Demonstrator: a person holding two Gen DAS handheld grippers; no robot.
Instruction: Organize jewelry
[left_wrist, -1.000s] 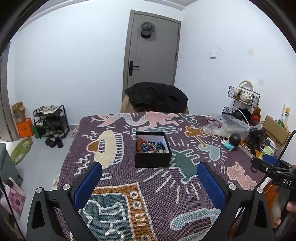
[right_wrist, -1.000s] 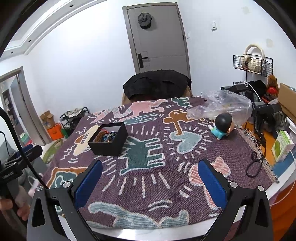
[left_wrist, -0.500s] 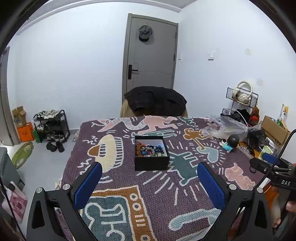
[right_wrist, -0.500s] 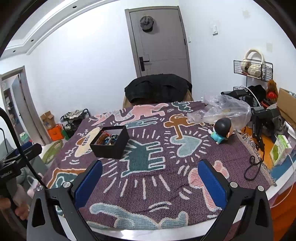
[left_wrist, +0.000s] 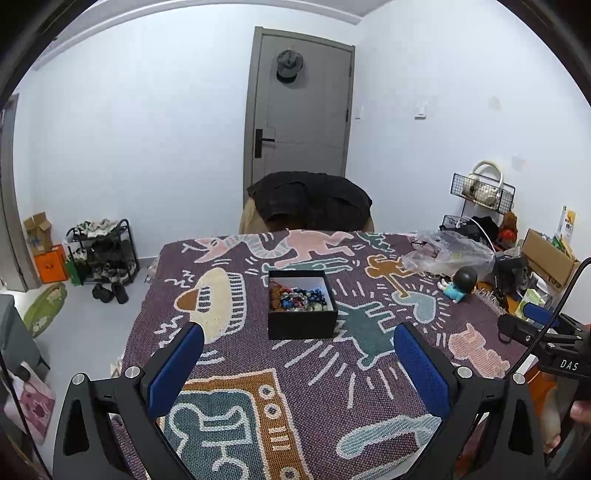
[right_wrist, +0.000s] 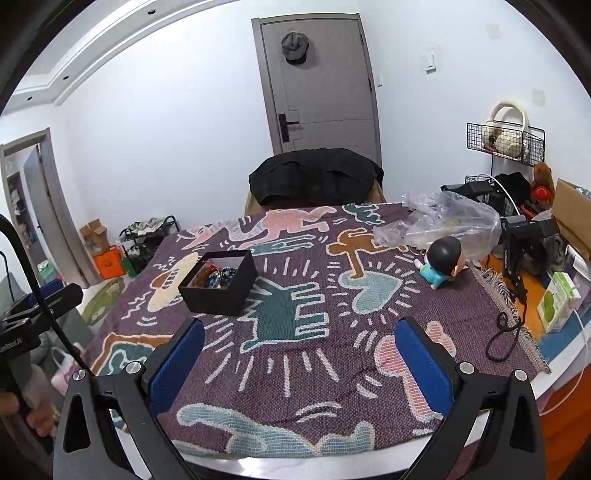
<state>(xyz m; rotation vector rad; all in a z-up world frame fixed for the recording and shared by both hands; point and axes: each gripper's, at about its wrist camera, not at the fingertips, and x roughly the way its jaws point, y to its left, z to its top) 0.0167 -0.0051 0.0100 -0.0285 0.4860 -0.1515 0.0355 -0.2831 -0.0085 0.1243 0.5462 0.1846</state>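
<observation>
On the purple woven blanket with cartoon figures that covered the table, a small square black box with a white lining was seen sitting upright near the middle, open at the top. A heap of mixed beaded jewelry, blue, brown and silvery, was piled inside it; single pieces could not be told apart. No jewelry was seen on the blanket outside the box.

The left gripper was held above the near edge of the table, blue pads spread wide, nothing gripped between them. The box was framed between its fingers but well apart from them. In the right wrist view the box was seen off to the left, beyond the left blue pad.

The right gripper was likewise released, fingers wide apart, nothing held, over the near right part of the blanket. It was also seen from the left wrist view at the right edge, clear of the table.

A small figurine with a round black head and light-blue body was found lying toward the far right of the blanket, just beside a crumpled clear plastic bag. A chair draped with a black garment was noted behind the far table edge.
</observation>
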